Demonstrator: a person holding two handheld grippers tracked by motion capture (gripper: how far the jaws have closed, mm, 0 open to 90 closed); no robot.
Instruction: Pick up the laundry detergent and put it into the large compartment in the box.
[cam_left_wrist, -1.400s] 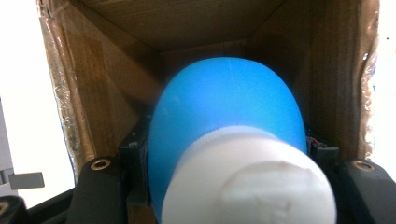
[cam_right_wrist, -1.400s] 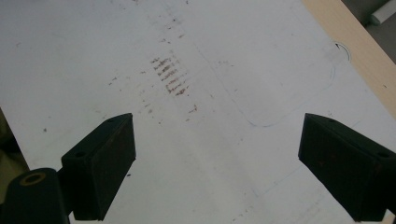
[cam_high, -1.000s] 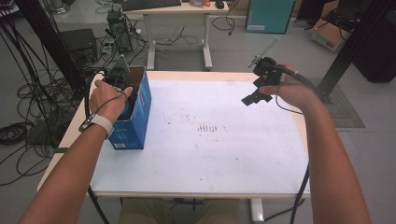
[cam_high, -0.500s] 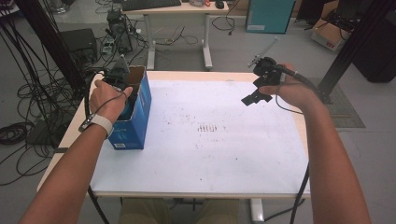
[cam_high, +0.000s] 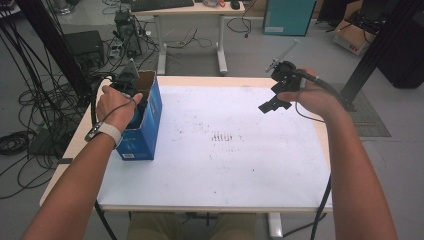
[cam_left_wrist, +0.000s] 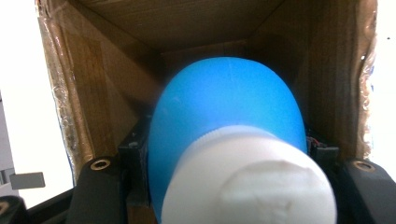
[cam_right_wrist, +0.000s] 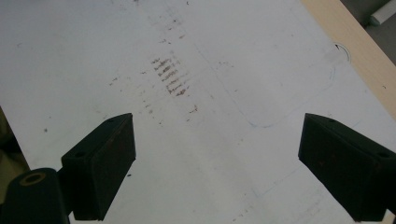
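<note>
A blue cardboard box (cam_high: 146, 127) with an open top stands at the table's left edge. My left gripper (cam_high: 134, 98) reaches down into it, a hand on top. In the left gripper view its jaws (cam_left_wrist: 229, 156) are shut on a blue bottle (cam_left_wrist: 224, 102) with a white cap (cam_left_wrist: 247, 186), inside the brown walls of the box (cam_left_wrist: 98, 84). My right gripper (cam_high: 272, 104) hangs above the far right part of the table. It stands open (cam_right_wrist: 217, 158) with nothing between its black fingers (cam_right_wrist: 105, 158), over the white sheet (cam_right_wrist: 210, 56).
A white sheet (cam_high: 225, 165) with dark smudges (cam_high: 222, 136) covers most of the wooden table (cam_high: 210, 80). Beyond the table stand a desk (cam_high: 190, 10) and a teal cabinet (cam_high: 287, 15). Cables (cam_high: 20, 140) lie on the floor at the left.
</note>
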